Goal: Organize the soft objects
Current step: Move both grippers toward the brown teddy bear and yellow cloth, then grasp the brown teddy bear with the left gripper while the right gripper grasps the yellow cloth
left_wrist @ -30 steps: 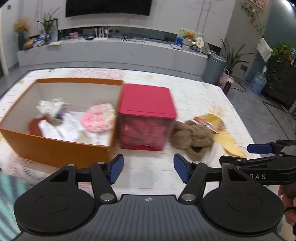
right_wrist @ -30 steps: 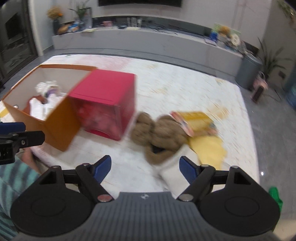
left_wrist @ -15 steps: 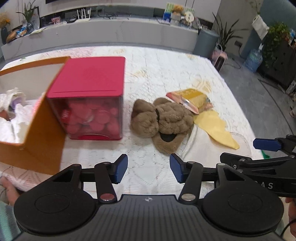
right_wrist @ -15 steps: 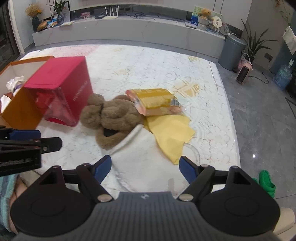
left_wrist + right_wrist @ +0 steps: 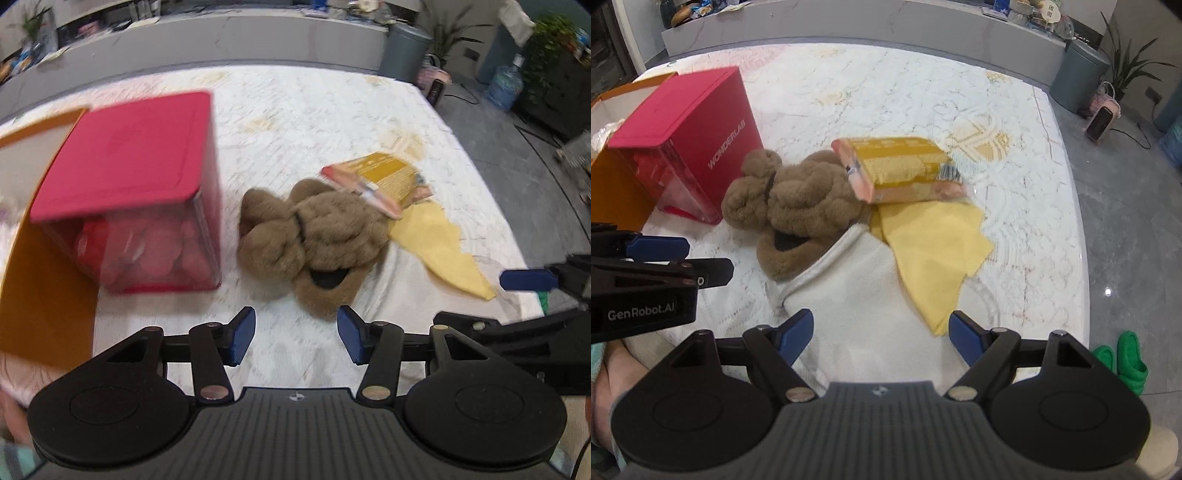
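Note:
A brown fluffy plush (image 5: 317, 232) (image 5: 798, 206) lies on the white table. A yellow snack packet (image 5: 376, 177) (image 5: 901, 166) rests against its far side. A yellow cloth (image 5: 439, 247) (image 5: 931, 251) and a white cloth (image 5: 864, 295) lie beside it. My left gripper (image 5: 295, 334) is open and empty, just short of the plush. My right gripper (image 5: 881, 336) is open and empty over the white cloth. An orange box (image 5: 40, 280) (image 5: 613, 184) stands at the left.
A red-lidded clear container (image 5: 136, 195) (image 5: 687, 136) stands between the orange box and the plush. The table's right edge (image 5: 1082, 236) drops to a grey floor with green slippers (image 5: 1123, 358). A grey bin (image 5: 1078, 74) stands at the back right.
Both grippers have swung right, away from the orange box and toward the plush and cloths. Both stay open and empty.

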`<state>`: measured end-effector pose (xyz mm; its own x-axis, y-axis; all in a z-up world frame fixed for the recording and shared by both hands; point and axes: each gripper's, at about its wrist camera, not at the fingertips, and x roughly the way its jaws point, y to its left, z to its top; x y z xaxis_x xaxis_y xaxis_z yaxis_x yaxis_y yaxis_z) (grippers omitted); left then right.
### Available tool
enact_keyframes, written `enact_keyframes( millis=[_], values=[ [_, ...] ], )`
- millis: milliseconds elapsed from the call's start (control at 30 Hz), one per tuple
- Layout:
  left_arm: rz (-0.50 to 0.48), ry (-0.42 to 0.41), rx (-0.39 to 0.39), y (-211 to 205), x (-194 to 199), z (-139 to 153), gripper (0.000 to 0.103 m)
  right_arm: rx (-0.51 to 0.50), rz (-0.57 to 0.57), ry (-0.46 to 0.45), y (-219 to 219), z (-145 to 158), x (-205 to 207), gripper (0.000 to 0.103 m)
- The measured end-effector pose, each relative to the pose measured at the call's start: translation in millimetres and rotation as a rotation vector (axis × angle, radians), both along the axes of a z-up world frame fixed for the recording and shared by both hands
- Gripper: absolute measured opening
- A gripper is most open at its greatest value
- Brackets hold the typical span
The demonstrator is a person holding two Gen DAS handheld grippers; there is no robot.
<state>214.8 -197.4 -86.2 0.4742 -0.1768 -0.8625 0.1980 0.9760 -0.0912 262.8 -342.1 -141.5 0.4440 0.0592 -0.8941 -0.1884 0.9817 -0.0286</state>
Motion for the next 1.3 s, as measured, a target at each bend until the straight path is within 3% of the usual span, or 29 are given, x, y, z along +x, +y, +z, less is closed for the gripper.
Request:
enact_keyframes(
  millis=[400, 700, 933, 1133, 1300],
  values=[
    [-0.143, 0.033, 0.093, -34.5, 36.2, 6.9, 0.061, -0.088, 0.057, 0.029, -5.2, 5.5, 40.6, 0.079],
    [-0.365, 0.088, 0.290, -59.6, 59.6, -5.9, 0.063, -0.119, 0.122, 0.082, -2.4, -9.6, 63.3, 0.078],
    [-0.496, 0.133, 0.389, -76.1, 72.8, -15.0, 0.064, -0.135, 0.169, 0.125, -1.1, -22.4, 74.5, 0.078],
    [-0.596, 0.161, 0.434, -86.1, 77.6, -21.9, 0.077, -0.119, 0.172, 0.157, -5.9, -33.0, 82.1, 0.078],
    [-0.722, 0.170, 0.468, -94.6, 82.4, -16.8, 0.078, -0.084, 0.177, 0.192, -10.1, -33.6, 91.2, 0.077]
  ],
)
